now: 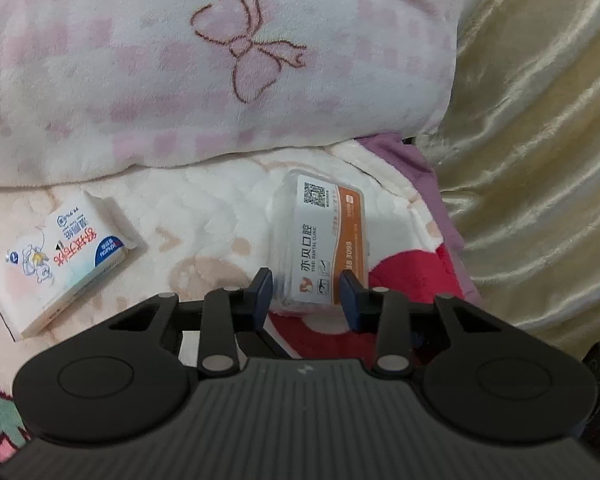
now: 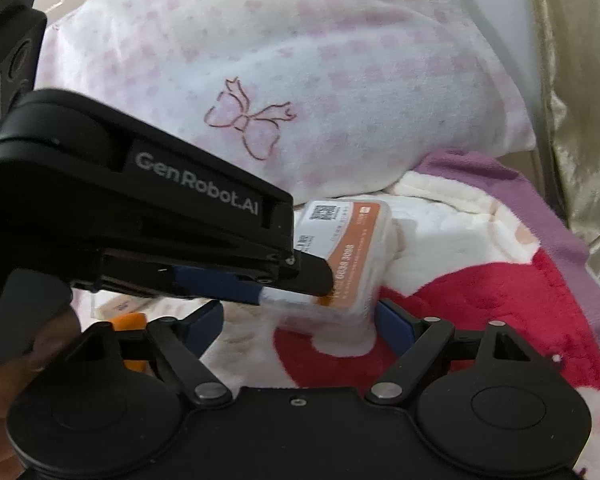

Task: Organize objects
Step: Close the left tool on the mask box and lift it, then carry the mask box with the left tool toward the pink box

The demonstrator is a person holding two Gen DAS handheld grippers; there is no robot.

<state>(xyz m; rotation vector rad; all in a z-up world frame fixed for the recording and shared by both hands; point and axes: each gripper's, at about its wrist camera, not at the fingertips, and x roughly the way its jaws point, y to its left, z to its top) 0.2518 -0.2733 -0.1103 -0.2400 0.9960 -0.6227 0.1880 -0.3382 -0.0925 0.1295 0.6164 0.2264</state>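
Note:
A clear plastic box (image 1: 320,240) with a white and orange label and a QR code lies on the blanket below the pillow. My left gripper (image 1: 306,289) straddles its near end, with both blue pads (image 1: 265,285) pressed against its sides. From the right wrist view the left gripper (image 2: 316,284) reaches in from the left onto the box (image 2: 352,248). My right gripper (image 2: 302,322) is open just below the box and touches nothing. A white pack of tissues (image 1: 60,256) with red and blue print lies to the left on the blanket.
A big white and pink pillow (image 1: 220,60) with a bow pattern stands right behind the box. The cream, red and purple blanket (image 1: 196,216) covers the surface. Gold satin fabric (image 1: 540,160) rises on the right. A hand (image 2: 4,360) holds the left gripper's handle.

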